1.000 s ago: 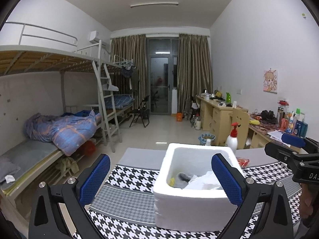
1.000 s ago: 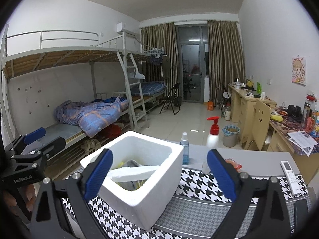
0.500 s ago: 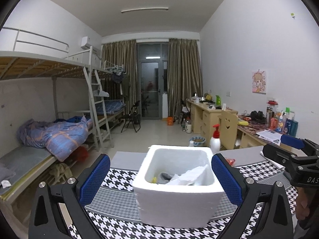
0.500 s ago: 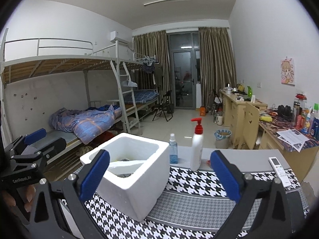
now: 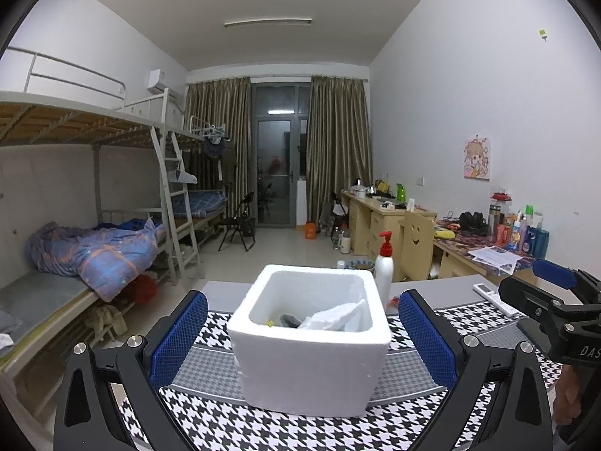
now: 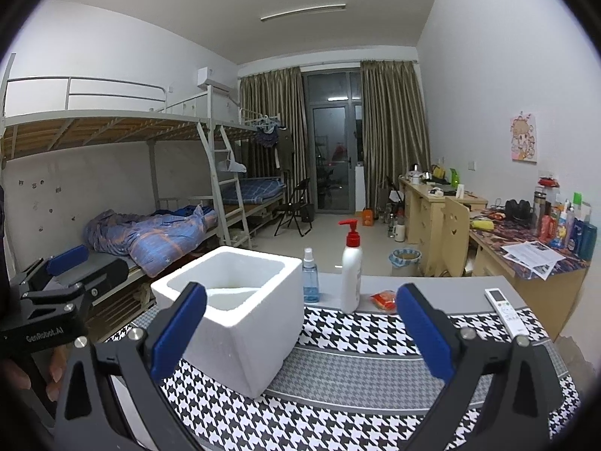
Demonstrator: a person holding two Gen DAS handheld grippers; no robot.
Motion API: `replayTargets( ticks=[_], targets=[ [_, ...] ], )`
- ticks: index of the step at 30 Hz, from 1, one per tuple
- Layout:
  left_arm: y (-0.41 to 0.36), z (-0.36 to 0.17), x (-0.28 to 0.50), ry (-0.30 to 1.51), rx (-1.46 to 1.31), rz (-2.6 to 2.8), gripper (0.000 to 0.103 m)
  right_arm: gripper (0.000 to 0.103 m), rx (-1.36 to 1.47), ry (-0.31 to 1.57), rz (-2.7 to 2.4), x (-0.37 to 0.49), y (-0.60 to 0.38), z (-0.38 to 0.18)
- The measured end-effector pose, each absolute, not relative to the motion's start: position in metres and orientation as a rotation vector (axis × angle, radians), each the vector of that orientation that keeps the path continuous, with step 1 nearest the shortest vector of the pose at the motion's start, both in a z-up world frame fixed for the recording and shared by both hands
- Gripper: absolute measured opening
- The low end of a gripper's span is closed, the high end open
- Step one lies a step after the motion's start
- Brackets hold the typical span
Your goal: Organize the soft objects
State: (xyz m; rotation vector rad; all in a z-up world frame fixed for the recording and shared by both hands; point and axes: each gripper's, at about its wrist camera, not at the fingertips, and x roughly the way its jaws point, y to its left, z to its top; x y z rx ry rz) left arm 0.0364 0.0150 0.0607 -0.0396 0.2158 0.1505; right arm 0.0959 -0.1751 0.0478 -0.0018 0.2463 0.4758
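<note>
Your left gripper [image 5: 302,332] is spread wide with nothing between its blue-padded fingers [image 5: 178,332], and it hangs just above the black-and-white houndstooth table mat [image 5: 263,428], framing the white square styrofoam box [image 5: 308,368] that stands upright on the mat. Inside that box you can see a crumpled white soft piece [image 5: 334,317] leaning against the right wall, a grey item [image 5: 289,319] beside it and a small yellow bit [image 5: 268,324] at the left; what each one is cannot be told. Your right gripper [image 6: 300,332] is likewise spread and empty, with the box toward its left finger. Behind the box, on the grey table edge, stand a small clear blue spray bottle [image 6: 310,276] and a white pump bottle with a red top [image 6: 351,267], with a flat orange packet [image 6: 383,298] just beside it and a white remote control [image 6: 505,310] well off to the right.
</note>
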Motion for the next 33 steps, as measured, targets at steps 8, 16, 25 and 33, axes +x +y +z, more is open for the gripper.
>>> replayTargets(
  ticks=[8,16,25,33],
  targets=[
    [0.009,0.045,0.028,0.224,-0.030,0.142,0.102,0.102,0.011,0.246,0.455,0.086,-0.181,0.033],
    [0.006,0.037,0.022,0.235,-0.019,0.139,0.102,0.102,0.006,0.251,0.437,0.076,-0.184,0.022],
    [0.003,0.028,0.013,0.233,-0.019,0.130,0.102,0.102,0.007,0.253,0.432,0.064,-0.187,0.011],
    [-0.001,0.018,0.003,0.229,-0.007,0.119,0.102,0.102,0.011,0.231,0.418,0.055,-0.187,0.002]
  ],
)
